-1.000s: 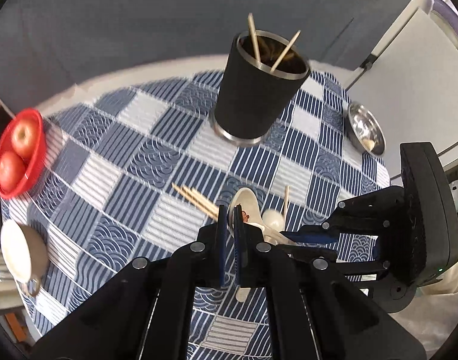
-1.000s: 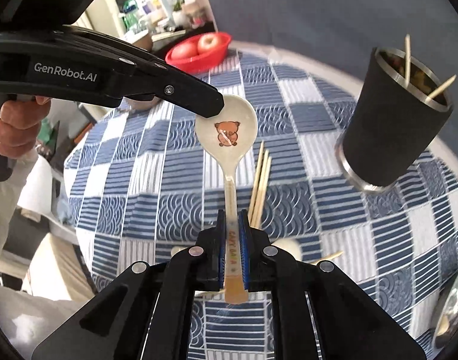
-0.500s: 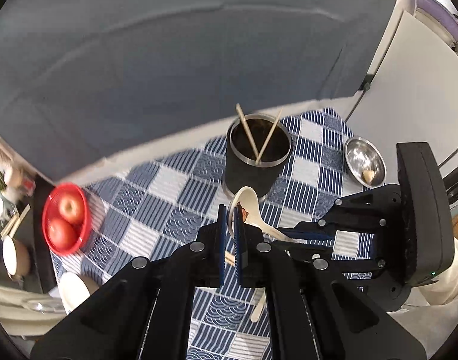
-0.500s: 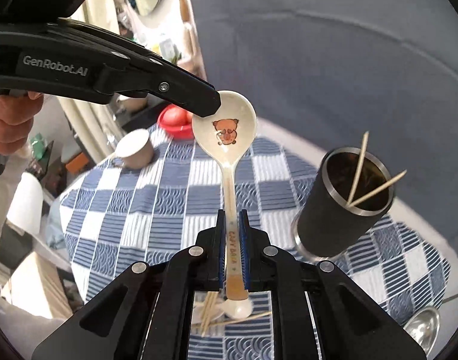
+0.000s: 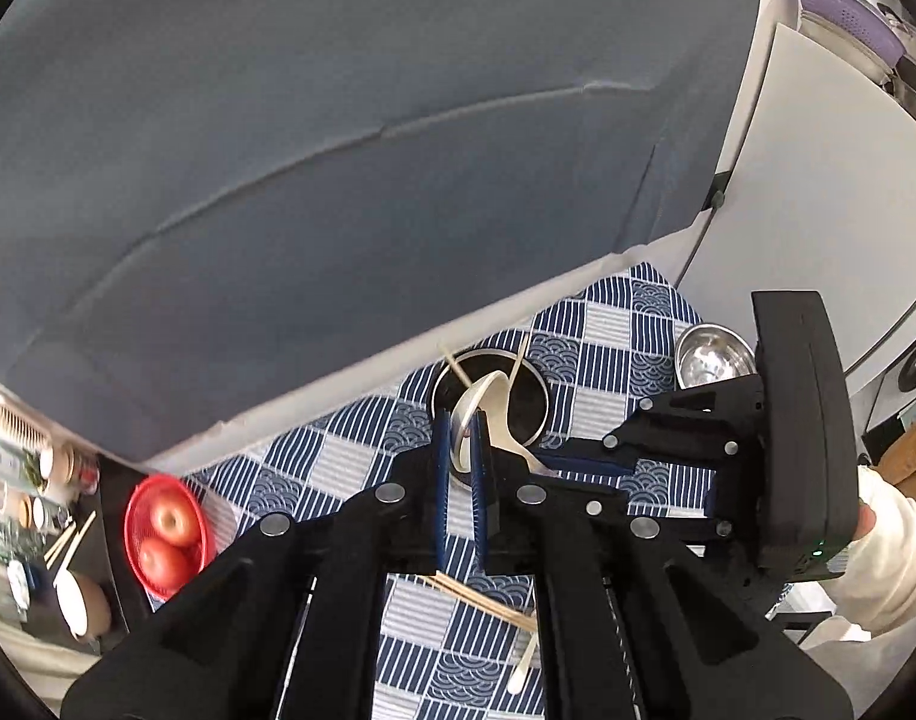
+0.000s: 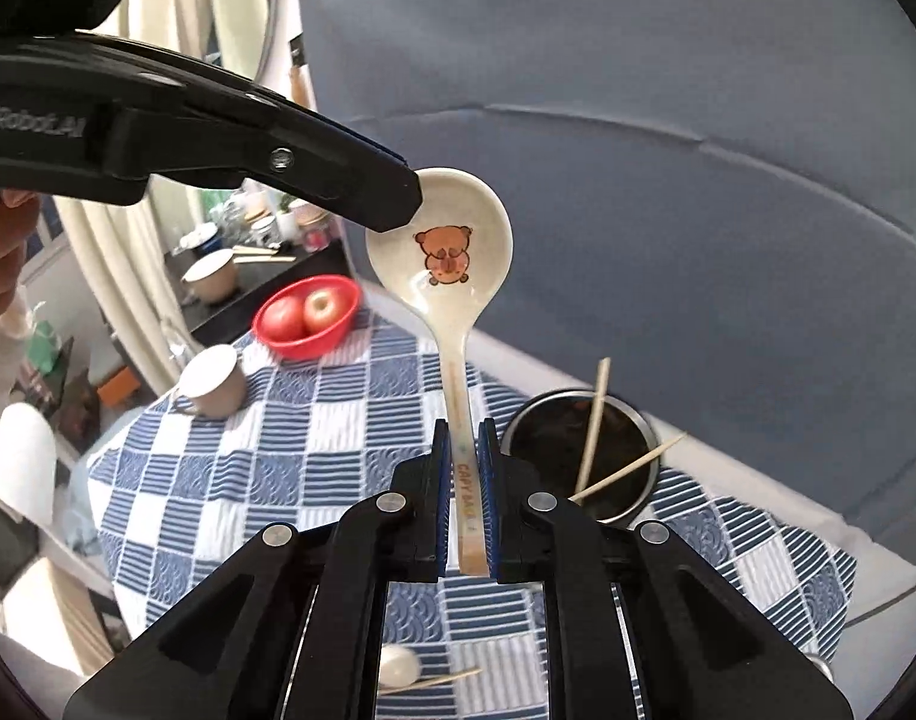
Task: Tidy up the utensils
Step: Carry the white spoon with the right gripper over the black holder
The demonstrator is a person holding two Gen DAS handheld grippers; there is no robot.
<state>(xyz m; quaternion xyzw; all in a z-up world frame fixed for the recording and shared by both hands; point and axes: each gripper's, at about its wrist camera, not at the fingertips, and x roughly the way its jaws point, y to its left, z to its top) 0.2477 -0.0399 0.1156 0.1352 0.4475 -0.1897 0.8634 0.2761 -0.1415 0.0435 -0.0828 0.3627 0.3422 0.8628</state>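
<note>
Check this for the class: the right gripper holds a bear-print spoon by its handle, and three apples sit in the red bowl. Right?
Not quite. The right wrist view shows the red bowl holding two apples, not three. The right gripper does hold the bear-print spoon by its handle.

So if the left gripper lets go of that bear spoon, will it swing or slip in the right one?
Probably stiff: the spoon stands straight between the two grips. It looks glazed, so likely slippery, and the right gripper pinches only the narrow handle end. With the bowl far above that grip, it may pivot once the left gripper releases the rim. Likely breakable if dropped.
</note>
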